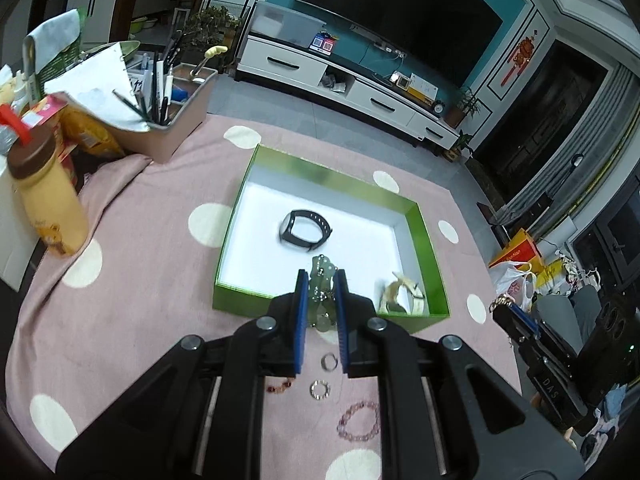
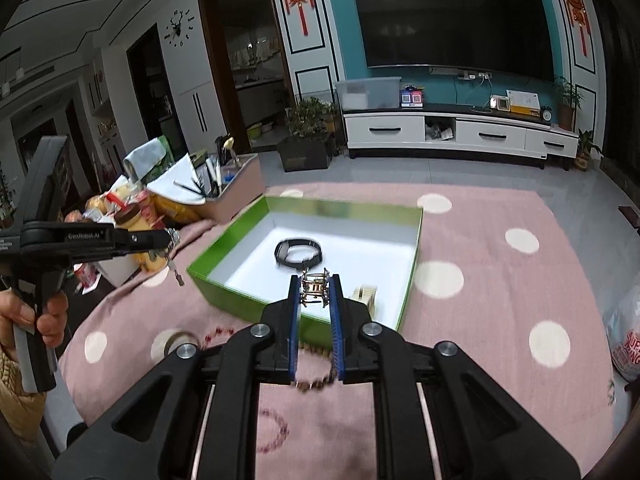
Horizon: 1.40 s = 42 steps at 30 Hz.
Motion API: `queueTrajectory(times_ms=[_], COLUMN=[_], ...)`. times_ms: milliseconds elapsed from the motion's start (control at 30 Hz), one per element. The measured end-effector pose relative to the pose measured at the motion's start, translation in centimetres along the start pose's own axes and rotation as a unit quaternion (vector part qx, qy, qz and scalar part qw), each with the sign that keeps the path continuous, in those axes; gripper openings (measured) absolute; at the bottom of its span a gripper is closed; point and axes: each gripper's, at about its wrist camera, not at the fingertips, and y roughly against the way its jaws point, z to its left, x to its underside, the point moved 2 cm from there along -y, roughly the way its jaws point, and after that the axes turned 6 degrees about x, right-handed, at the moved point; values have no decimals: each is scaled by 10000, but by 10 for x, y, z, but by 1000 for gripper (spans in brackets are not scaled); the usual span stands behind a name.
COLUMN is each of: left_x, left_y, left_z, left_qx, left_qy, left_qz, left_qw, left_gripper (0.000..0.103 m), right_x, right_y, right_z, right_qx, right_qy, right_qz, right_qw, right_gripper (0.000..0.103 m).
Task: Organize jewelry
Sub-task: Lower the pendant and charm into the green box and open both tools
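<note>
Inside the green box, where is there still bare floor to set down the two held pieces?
The green box has bare white floor along its left wall and far wall, plus between the black watch band and the right wall. The near right corner is crowded by the cream bracelet.

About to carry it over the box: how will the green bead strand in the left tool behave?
Green bead strand looks floppy: it droops below the left tool, so it may swing. Smooth beads might slip. Probably light.
</note>
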Motion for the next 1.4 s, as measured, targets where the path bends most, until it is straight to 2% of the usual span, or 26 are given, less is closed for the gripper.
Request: queueTrajectory(times_ms=[267, 433, 800, 1000, 1067, 1100, 1133, 1167, 1300, 1400], left_x=[-20, -25, -21, -16, -15, -14, -14, -13, -14, -14], left_y=[-32, -56, -105, -122, -124, -125, -125, -125, -119, -112], left_z=[0, 3, 20, 23, 23, 22, 21, 21, 18, 14], left_qx=[-107, -172, -323, -423, -457, -467, -466, -457, -440, -433], left_qy=[-69, -60, 84, 66, 36, 15, 13, 11, -19, -66], left_qz=[155, 314, 702, 834, 853, 861, 857, 846, 764, 702], left_qw=[9998, 9993, 9970, 9956, 9953, 9952, 9952, 9954, 9961, 9966], left_gripper=[13, 13, 13, 13, 13, 13, 13, 14, 35, 39], right_x=[-21, -26, -19, -15, -14, -14, -14, -13, -13, -13], right_y=[-36, -66, -133, -152, -155, -156, -155, -153, -139, -124], right_z=[-4, -7, -18, -22, -25, -27, -30, -33, -43, -47], right_qx=[-9, -19, -74, 19, 24, 60, 118, 152, 122, 128], right_qy=[-49, -108, -377, -412, -459, -488, -533, -593, -749, -745], right_qz=[194, 484, 1225, 1398, 1423, 1424, 1408, 1360, 1234, 1119], right_qw=[9998, 9988, 9917, 9893, 9888, 9886, 9885, 9888, 9895, 9908], right_gripper=[13, 13, 14, 14, 15, 19, 28, 32, 33, 34])
